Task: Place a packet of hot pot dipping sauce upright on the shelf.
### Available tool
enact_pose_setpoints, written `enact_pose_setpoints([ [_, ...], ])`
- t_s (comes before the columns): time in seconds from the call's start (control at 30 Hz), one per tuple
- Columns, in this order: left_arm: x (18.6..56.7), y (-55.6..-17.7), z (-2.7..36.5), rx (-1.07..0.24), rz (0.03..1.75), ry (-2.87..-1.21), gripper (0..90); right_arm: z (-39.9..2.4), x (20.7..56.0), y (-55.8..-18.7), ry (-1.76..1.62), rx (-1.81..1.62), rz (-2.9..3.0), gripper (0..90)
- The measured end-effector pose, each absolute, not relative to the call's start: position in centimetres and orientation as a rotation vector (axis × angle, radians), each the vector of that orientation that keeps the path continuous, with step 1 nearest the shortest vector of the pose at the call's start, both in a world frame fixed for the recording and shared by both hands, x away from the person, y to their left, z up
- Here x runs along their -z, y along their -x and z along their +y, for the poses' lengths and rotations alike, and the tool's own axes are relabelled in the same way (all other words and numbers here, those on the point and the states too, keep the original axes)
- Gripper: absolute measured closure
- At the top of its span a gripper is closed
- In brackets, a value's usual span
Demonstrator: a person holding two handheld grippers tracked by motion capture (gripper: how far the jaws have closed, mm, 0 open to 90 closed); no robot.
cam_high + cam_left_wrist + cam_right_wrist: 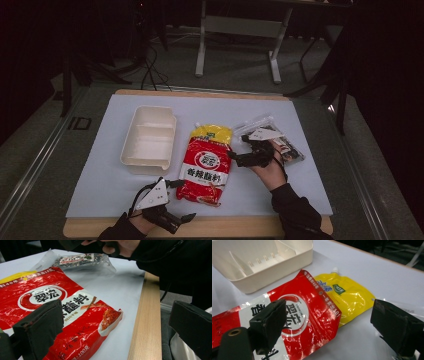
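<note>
At table centre, red sachet (pixel 205 167) lies flat over yellow pouch (pixel 214 133), tray (pixel 148 140) at 9 o'clock; likely light, limp, slippery film—pinch an edge seam; left gripper (pixel 186 218) and right gripper (pixel 239 149) both gape, unladen.

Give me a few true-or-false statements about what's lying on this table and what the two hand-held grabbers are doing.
1. The red packet partly covers a yellow pouch. True.
2. The white tray holds packets. False: its compartments hold nothing.
3. The right gripper is clamped on the red packet. False: its jaws stand open, holding nothing.
4. The left gripper is open near the table's front edge. True.
5. A clear bag lies right of the yellow pouch. True.
</note>
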State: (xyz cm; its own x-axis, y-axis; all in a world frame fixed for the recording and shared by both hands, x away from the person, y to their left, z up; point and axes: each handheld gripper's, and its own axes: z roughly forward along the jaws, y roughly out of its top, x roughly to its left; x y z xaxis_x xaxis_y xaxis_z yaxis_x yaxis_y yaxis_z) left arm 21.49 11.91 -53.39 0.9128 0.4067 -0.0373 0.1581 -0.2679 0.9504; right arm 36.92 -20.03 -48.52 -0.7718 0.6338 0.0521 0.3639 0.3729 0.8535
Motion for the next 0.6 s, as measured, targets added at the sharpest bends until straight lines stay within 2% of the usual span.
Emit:
enact_pose_setpoints([
  [0.2,53.4,-21.5,11.9,-0.249,0.417,-1.847,0.7,-19.6,49.6,-38.2,-0.926,-1.331,2.385,15.4],
  [0.43,53.5,-21.5,11.9,-0.244,0.418,-1.849,0.7,-19.2,51.2,-39.2,-0.973,-1.292,2.426,23.0],
  [0.6,53.5,-21.5,11.9,-0.242,0.416,-1.852,0.7,-18.8,52.2,-39.8,-0.997,-1.254,2.464,23.2],
])
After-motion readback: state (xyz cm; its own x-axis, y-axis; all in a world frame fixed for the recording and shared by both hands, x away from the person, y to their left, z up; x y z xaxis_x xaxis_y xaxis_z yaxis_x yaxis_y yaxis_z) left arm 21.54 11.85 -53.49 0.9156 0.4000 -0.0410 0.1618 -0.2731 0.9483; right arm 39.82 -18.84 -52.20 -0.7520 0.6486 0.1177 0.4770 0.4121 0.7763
